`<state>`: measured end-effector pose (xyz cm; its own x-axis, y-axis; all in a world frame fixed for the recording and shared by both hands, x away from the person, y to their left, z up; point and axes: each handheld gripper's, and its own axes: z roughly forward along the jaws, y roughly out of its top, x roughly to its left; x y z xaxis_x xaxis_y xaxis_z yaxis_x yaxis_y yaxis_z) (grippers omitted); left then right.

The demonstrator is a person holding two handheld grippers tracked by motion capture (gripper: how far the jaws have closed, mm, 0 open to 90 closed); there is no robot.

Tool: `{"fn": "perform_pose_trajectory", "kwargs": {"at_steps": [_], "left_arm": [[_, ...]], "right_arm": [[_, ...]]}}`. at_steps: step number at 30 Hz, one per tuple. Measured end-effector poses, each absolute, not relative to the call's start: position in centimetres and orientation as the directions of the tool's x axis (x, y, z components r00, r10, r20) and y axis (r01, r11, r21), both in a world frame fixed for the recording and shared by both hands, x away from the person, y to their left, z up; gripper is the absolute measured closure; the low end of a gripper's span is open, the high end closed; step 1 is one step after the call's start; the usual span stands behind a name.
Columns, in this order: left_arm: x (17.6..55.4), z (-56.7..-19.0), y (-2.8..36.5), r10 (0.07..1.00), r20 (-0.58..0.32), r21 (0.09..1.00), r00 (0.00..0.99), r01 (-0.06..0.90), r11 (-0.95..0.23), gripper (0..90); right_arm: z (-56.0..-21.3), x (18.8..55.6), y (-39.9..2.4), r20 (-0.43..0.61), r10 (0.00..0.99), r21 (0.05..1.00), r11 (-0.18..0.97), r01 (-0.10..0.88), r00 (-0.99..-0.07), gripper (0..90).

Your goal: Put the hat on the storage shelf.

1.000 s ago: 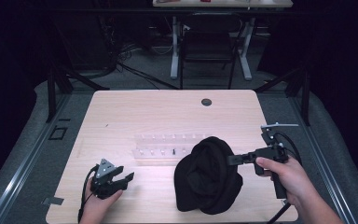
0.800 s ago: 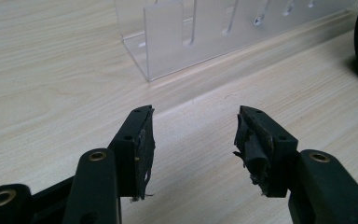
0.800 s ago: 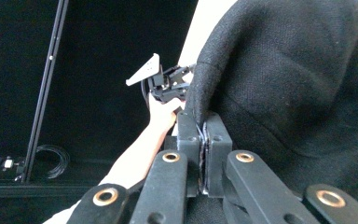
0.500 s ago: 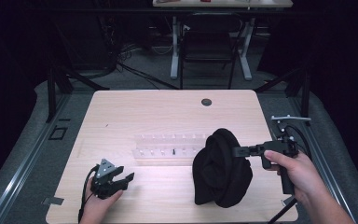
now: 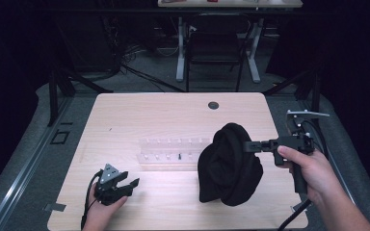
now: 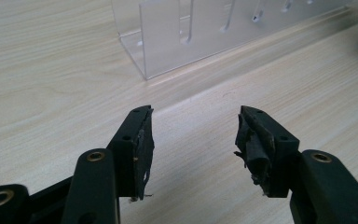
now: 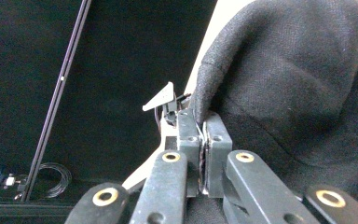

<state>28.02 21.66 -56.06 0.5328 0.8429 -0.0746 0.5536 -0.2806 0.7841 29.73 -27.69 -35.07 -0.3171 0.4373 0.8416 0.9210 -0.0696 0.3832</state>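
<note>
Pale wooden table (image 5: 139, 115) on grey floor (image 5: 29, 144), dark chair (image 5: 215, 48) and white-legged desk (image 5: 231, 5) beyond, room dim.

Both grippers are black. The left gripper (image 5: 125, 185) carries a small grey three-cornered plate (image 5: 109, 168) on top, and a black cable (image 5: 87, 204) leaves it toward 6 o'clock along the hand (image 5: 101, 211). In the left gripper view its jaws are flat black blocks with small screw holes, each on a link with a brass-coloured ring; the inner pads (image 6: 251, 147) look worn and frayed.

The right gripper (image 5: 250, 146) has a long black handle and a grey plate (image 5: 307, 114) at its 12 o'clock side. A black cable (image 5: 294, 219) hangs from the handle's bottom. Its links also show brass-coloured rings. The forearms are bare, no sleeve visible.
</note>
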Motion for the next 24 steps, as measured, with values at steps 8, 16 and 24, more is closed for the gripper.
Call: {"fn": "perform_pose_trajectory", "kwargs": {"at_steps": [8, 16, 24], "left_arm": [[28.1, -56.1, 21.5, 0.838, -0.064, 0.786, 0.542, 0.545, -0.292, 44.4], [28.2, -56.1, 21.5, 0.830, -0.070, 0.796, 0.554, 0.532, -0.289, 43.8], [28.2, -56.1, 21.8, 0.847, -0.064, 0.785, 0.527, 0.551, -0.284, 41.7]], "right_arm": [[-34.2, 30.1, -27.6, 0.837, 0.436, 0.401, -0.076, 0.913, -0.331, 88.3], [-33.5, 30.6, -27.4, 0.834, 0.435, 0.415, -0.087, 0.906, -0.341, 88.3], [-32.8, 31.3, -27.2, 0.829, 0.438, 0.428, -0.098, 0.898, -0.347, 88.2]]}}
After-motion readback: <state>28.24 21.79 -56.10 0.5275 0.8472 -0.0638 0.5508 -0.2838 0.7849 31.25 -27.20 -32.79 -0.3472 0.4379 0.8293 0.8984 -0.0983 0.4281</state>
